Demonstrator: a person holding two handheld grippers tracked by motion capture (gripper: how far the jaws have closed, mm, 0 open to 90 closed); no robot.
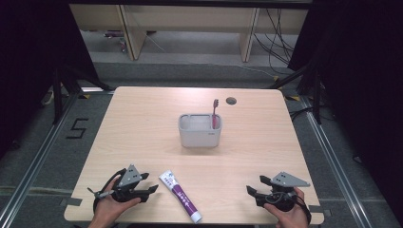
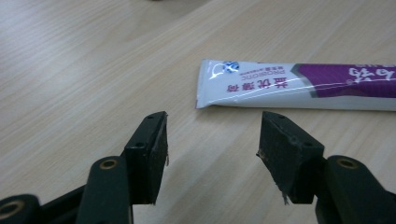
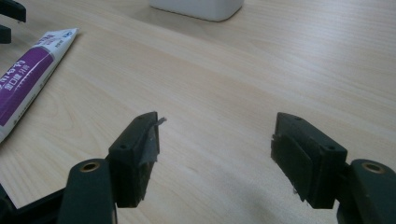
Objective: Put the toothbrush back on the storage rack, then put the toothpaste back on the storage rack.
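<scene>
- Since the toothpaste tube [image 1: 180,196] lies flat near the front edge of the table [image 1: 142,123], between the two hands, it sits within easy reach of either claw; its crimped flat end points up toward the holder and its cap end toward the person.
- The left claw [image 1: 151,189] rests low on the table just beside the tube's crimped end, jaws apart with nothing between them; in the left gripper view the tube [image 2: 299,86] lies just ahead of the gap and to one side, so this looks like a line-up for a pinch on the flat end.
- The right claw [image 1: 251,191] waits well apart from the tube at the other front corner, jaws spread wide and empty, probably held back until needed.
- The tube is soft glossy plastic, white at the crimp with a purple printed band, flattened to a thin wedge at that end; likely it will dent and slide under a loose grip.
- The holder [image 1: 200,129], a pale matt rounded-corner box, stands mid-table with a pink toothbrush [image 1: 215,114] upright in its right-hand part, which leaves the left part free.
- The table is light wood-grain laminate, smooth; the jaw pads [image 2: 285,158] are black, blocky and slightly frayed at the edges.
</scene>
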